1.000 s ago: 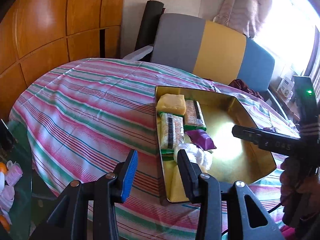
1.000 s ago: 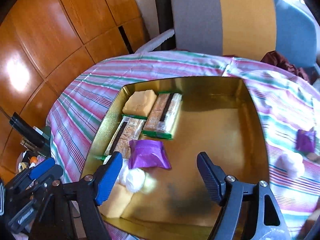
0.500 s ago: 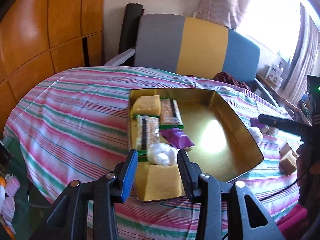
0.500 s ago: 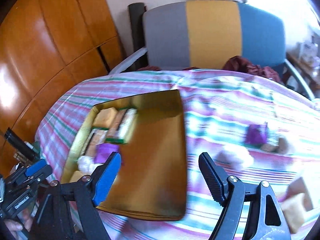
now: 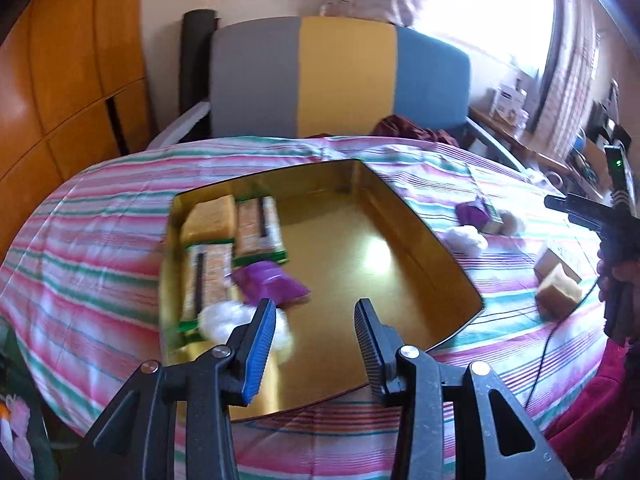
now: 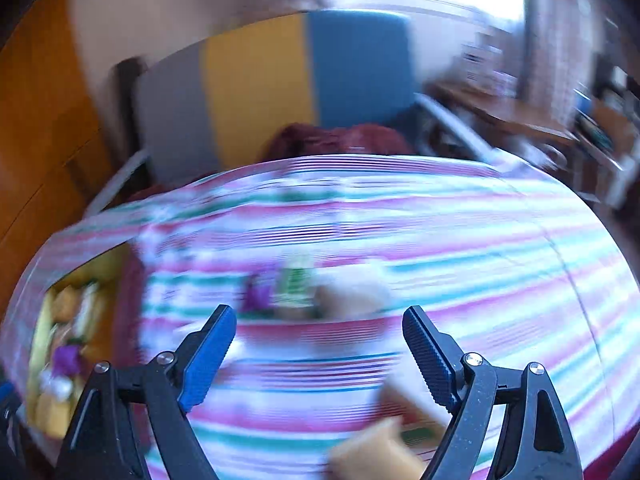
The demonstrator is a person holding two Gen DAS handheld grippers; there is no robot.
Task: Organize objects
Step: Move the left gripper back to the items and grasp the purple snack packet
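Note:
A gold tin tray [image 5: 424, 240] lies on the striped tablecloth. In it are a yellow sponge [image 5: 210, 220], two green-edged snack bars [image 5: 258, 230], a purple packet [image 5: 268, 284] and a white cotton wad [image 5: 230, 318]. My left gripper [image 5: 316, 340] is open and empty over the tray's near edge. On the cloth to the right lie a purple packet [image 5: 472, 212], a white wad [image 5: 468, 238] and a tan block [image 5: 558, 292]. My right gripper [image 6: 318, 350] is open and empty above blurred loose items [image 6: 296, 288]; a tan block [image 6: 372, 456] lies below it.
A grey, yellow and blue chair [image 5: 340, 76] stands behind the table. Wooden wall panels [image 5: 60, 80] are at the left. A cluttered side table [image 5: 520, 120] stands by the bright window. The right gripper's body shows at the left wrist view's right edge [image 5: 616, 240].
The right gripper has swung right, away from the tray, over the loose items on the cloth; its view is blurred. The left gripper has turned right and opened a little wider.

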